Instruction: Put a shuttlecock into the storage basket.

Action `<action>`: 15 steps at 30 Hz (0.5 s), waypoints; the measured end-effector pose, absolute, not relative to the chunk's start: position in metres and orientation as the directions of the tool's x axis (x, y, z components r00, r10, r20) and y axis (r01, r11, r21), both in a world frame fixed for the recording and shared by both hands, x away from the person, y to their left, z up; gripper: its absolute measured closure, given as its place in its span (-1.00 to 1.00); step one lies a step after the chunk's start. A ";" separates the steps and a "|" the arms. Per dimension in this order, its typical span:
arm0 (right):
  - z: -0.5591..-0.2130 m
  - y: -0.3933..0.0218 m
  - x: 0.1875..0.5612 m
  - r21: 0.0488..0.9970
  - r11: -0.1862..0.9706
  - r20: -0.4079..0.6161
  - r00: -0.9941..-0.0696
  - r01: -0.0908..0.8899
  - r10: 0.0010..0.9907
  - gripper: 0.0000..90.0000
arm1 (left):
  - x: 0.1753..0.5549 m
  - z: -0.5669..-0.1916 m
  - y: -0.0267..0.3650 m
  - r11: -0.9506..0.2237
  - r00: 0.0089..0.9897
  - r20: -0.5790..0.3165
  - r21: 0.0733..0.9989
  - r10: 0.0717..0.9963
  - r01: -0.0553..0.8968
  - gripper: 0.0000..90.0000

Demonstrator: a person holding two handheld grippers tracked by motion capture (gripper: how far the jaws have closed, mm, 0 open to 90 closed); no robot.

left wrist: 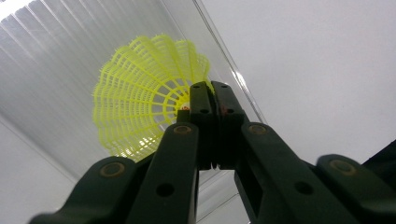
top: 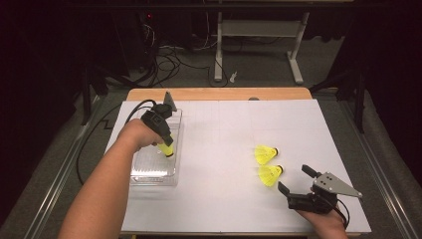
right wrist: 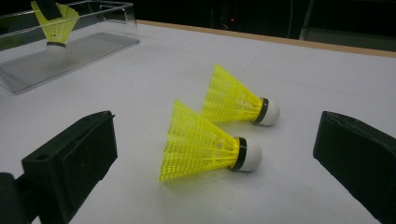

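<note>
My left gripper (top: 168, 148) points down into a clear plastic tray (top: 149, 174) at the left of the table. In the left gripper view, my left gripper (left wrist: 210, 100) is shut on the skirt edge of a yellow shuttlecock (left wrist: 140, 93), which hangs cork-down over the tray's ribbed floor (left wrist: 46, 70). Two more yellow shuttlecocks lie on their sides on the white mat, one nearer (right wrist: 205, 149) and one farther (right wrist: 233, 100). My right gripper (right wrist: 215, 135) stands open just behind the nearer one, its jaws wide to either side without touching it. It rests low at the front right (top: 294, 180).
The white mat (top: 224, 129) covers the table, with a wooden strip (top: 219, 93) along the far edge. A cable trails off the left gripper toward the table's left side. Desk legs and wires stand on the floor beyond.
</note>
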State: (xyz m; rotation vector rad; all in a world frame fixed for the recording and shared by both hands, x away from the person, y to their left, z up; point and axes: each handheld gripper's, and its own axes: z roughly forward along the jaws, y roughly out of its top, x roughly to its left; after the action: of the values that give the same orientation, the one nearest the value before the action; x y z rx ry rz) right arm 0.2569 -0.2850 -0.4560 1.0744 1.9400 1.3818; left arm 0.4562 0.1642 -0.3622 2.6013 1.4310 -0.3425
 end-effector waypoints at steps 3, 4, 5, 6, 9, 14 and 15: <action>-0.456 -0.285 0.257 0.940 0.163 0.030 -0.548 0.300 0.836 -0.99 | 0.458 -0.364 0.162 -0.532 0.516 -0.284 0.024 0.808 0.846 0.97; -0.456 -0.286 0.257 0.940 0.162 0.031 -0.547 0.301 0.836 -0.99 | 0.458 -0.364 0.162 -0.532 0.516 -0.275 0.019 0.811 0.847 0.97; -0.456 -0.286 0.257 0.940 0.162 0.031 -0.548 0.300 0.836 -0.99 | 0.459 -0.365 0.162 -0.532 0.517 -0.281 0.027 0.809 0.847 0.97; -0.456 -0.286 0.257 0.940 0.162 0.031 -0.547 0.301 0.837 -0.99 | 0.459 -0.364 0.162 -0.529 0.512 -0.280 0.019 0.812 0.849 0.97; -0.456 -0.286 0.257 0.940 0.159 0.032 -0.545 0.301 0.838 -0.99 | 0.459 -0.363 0.163 -0.524 0.507 -0.289 0.022 0.812 0.851 0.98; -0.455 -0.286 0.256 0.941 0.158 0.032 -0.545 0.298 0.838 -0.99 | 0.459 -0.362 0.165 -0.517 0.502 -0.277 0.024 0.819 0.856 0.98; -0.455 -0.286 0.256 0.941 0.158 0.032 -0.545 0.298 0.838 -0.99 | 0.459 -0.362 0.165 -0.515 0.501 -0.277 0.026 0.820 0.857 0.98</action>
State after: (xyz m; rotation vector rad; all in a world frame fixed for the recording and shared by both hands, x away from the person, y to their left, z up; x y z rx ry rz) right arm 0.2558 -0.2864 -0.4552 1.0756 1.9304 1.3868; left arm 0.4593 0.1652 -0.3619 2.5798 1.4535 -0.3444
